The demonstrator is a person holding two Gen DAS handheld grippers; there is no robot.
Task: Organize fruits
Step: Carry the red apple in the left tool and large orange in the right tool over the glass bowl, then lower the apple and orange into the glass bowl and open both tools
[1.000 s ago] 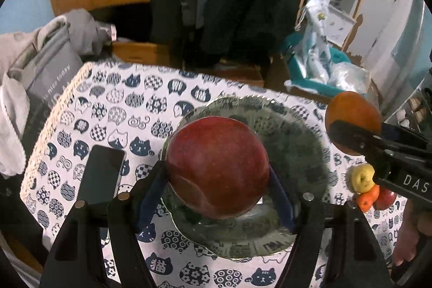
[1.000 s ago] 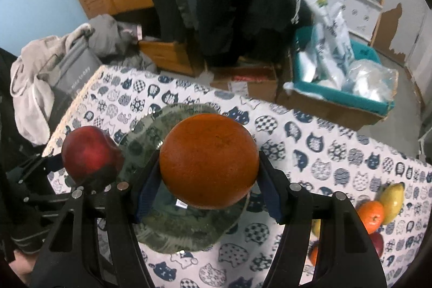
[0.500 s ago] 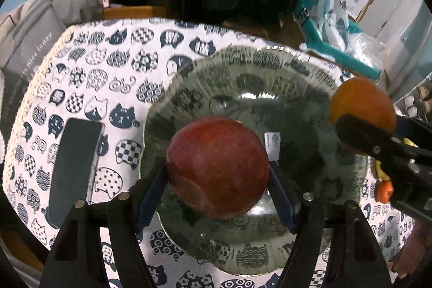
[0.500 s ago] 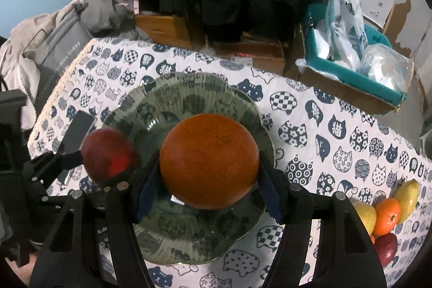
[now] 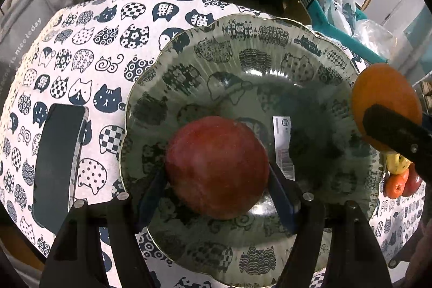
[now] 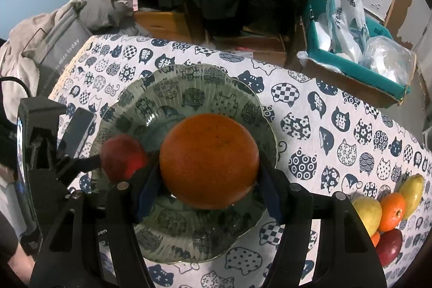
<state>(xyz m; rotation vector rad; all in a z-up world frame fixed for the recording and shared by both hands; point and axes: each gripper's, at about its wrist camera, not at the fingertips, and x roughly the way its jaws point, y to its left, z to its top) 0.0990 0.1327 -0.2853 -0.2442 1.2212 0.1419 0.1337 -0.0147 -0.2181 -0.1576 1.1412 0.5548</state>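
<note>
Covering the table, a cat-print cloth [image 6: 337, 126] bears a glass plate [image 6: 216, 88].

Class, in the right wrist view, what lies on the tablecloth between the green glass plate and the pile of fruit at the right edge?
Nothing: between the green glass plate and the fruit pile only bare cat-print tablecloth shows.

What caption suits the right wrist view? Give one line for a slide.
Right gripper holds an orange over a glass plate while the left gripper holds a red apple beside it.
</note>
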